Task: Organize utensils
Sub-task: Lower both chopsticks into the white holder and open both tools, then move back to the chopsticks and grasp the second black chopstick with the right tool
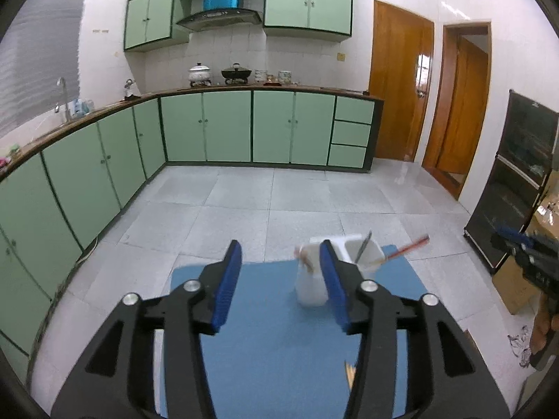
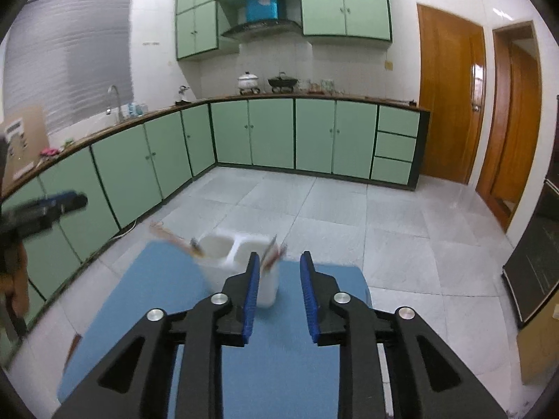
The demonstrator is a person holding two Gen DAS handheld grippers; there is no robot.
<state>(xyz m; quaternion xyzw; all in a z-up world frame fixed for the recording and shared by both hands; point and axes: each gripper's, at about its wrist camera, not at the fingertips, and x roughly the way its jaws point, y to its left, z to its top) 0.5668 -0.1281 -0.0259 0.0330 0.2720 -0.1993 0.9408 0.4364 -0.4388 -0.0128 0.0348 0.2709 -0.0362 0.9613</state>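
Note:
A white utensil holder (image 1: pixel 363 255) with several compartments stands at the far edge of a blue mat (image 1: pixel 272 345). It holds reddish chopsticks (image 1: pixel 405 249) and a metal utensil (image 1: pixel 363 246), leaning out. My left gripper (image 1: pixel 281 262) is open and empty above the mat, its right finger in front of the holder. In the right wrist view the holder (image 2: pixel 223 249) stands just beyond my right gripper (image 2: pixel 279 269), which is open and empty. Blurred chopsticks (image 2: pixel 171 237) stick out of the holder's left side.
Green kitchen cabinets (image 1: pixel 227 125) run along the far and left walls, with pots on the counter. Wooden doors (image 1: pixel 398 80) stand at the right. A dark cabinet (image 1: pixel 513 181) and a cardboard box (image 1: pixel 517 286) stand at the right. Grey floor tiles surround the mat.

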